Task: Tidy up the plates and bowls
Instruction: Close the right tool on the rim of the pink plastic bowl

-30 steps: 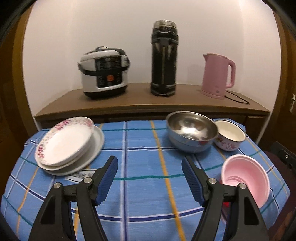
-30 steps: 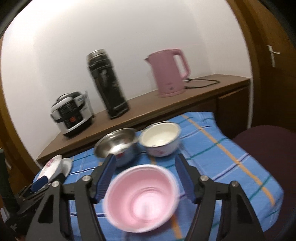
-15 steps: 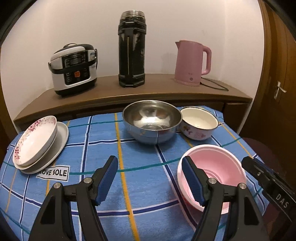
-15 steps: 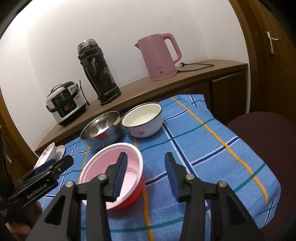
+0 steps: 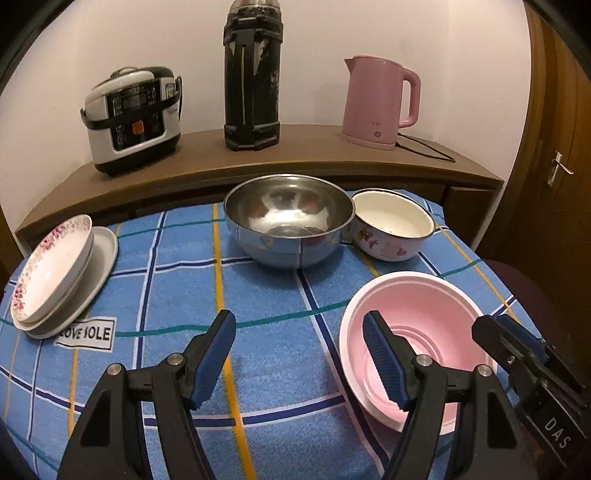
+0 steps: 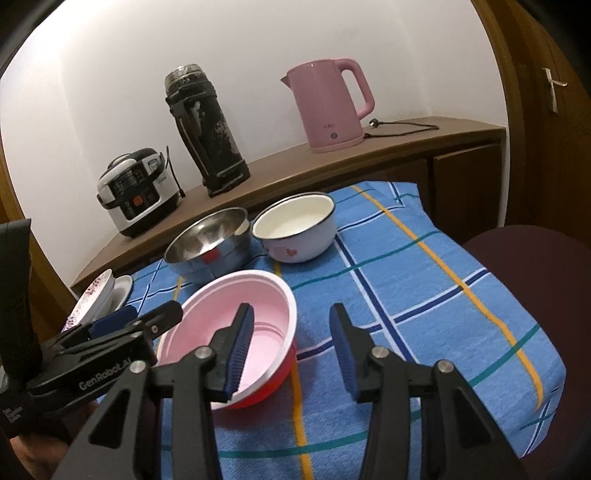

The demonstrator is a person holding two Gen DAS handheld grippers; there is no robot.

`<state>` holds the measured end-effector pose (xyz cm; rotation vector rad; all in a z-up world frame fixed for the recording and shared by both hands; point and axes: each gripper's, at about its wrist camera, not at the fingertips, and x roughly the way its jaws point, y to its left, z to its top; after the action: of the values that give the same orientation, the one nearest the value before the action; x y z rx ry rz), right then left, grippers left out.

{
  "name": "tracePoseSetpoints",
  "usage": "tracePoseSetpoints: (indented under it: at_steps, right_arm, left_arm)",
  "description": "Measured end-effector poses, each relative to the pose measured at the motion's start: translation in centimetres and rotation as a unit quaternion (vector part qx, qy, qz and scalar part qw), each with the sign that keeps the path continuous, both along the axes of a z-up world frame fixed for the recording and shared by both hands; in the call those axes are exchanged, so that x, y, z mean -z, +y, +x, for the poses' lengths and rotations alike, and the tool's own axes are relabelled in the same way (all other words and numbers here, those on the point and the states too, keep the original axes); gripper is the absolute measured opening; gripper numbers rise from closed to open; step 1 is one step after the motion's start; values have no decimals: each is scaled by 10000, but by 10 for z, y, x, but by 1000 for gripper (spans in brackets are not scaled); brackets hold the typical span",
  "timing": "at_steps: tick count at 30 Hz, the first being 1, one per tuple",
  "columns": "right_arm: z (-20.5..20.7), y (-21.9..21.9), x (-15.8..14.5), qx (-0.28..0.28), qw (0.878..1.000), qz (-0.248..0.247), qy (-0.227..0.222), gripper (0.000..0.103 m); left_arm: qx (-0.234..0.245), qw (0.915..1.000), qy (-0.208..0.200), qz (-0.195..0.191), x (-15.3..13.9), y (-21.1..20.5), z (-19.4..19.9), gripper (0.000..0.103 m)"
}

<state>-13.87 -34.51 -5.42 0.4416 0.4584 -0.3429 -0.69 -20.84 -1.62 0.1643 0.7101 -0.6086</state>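
The right gripper [image 6: 291,350], jaws lately narrowed, straddles the pink bowl's [image 6: 236,314] near rim; pad contact unclear. The left gripper [image 5: 299,362] gapes wide, empty, beside it. Behind the bowl: steel bowl [image 5: 288,218], enamel bowl [image 5: 391,221]; plates [image 5: 55,273] far left.

Beyond the jaws a plain white wall [image 5: 369,33] rises behind a long brown wooden sideboard [image 5: 295,155], which carries a rice cooker [image 5: 133,118], a tall black flask [image 5: 253,74] and a pink kettle [image 5: 378,101]. The bench below the jaws wears a blue checked cloth [image 5: 177,280]. To the right stand a wooden door [image 5: 554,147] with a metal handle and a dark maroon chair seat [image 6: 532,266].
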Motion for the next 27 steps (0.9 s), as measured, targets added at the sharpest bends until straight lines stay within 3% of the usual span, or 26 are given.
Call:
tracePoseSetpoints:
  at_steps: [7,9,16,19,22,24,27]
  right_arm:
    - [5,2,3,-90,9999,-5,118,44]
    - [5,3,4,-71,9999,-27,133,44]
    - [7,4,6,-112,9998,-3,182,44]
    - [8,3,9,-135,9997,47,210,39]
    - [11,3,11,-196,9995,78,249,27]
    - [12,4,11,-241,9994,124,232,24]
    - [14,5,10,-296,9992,119,235,20]
  left_arm:
    - [-83,9998,150,115,7,-3,3,67]
    - [-69,9997,142,172,8,-5,3,59]
    - [-79,9995,116,296,12,-8,2,58]
    - [-56,9995,123,296,13,-9,1,54]
    - [85,9995,182,238,14,-11,-1,40]
    - [182,9994,214,197,14,-14,-3,24]
    - [299,9990,278,153,15,-18,-4,13]
